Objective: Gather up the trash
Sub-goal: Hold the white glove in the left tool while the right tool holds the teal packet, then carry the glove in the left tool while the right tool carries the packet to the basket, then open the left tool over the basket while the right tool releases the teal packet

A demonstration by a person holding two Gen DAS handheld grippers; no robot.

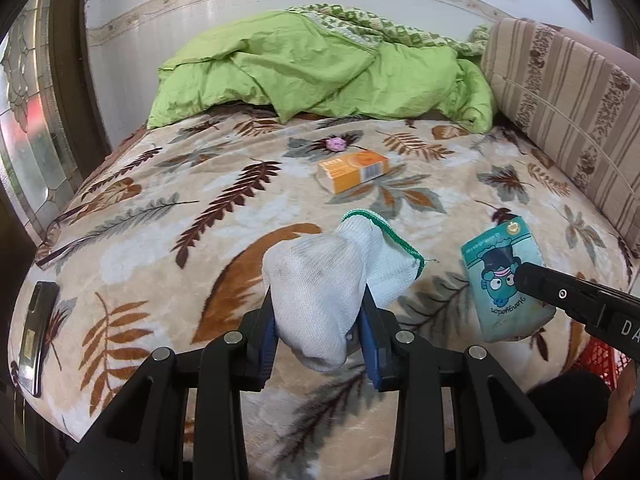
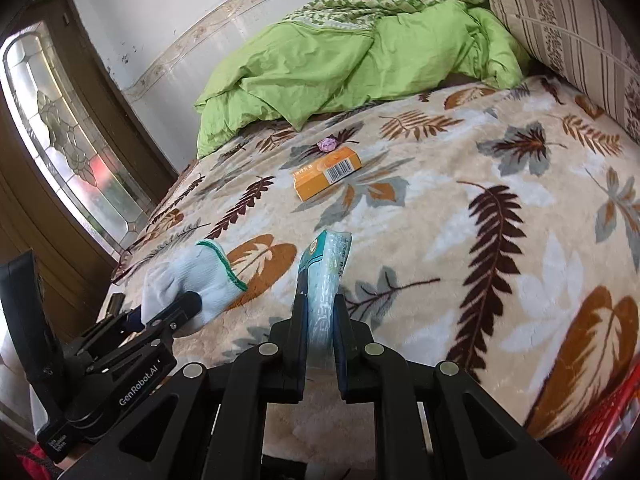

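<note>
My left gripper is shut on a white work glove with a green cuff, held above the bed's near edge; it also shows in the right wrist view. My right gripper is shut on a teal tissue pack with a cartoon face, seen in the left wrist view at the right. An orange box lies on the leaf-patterned blanket mid-bed, also in the right wrist view. A small pink crumpled wrapper lies just behind it.
A rumpled green duvet is piled at the head of the bed. A striped cushion lines the right side. A black phone lies at the bed's left edge. A red basket stands low at the right.
</note>
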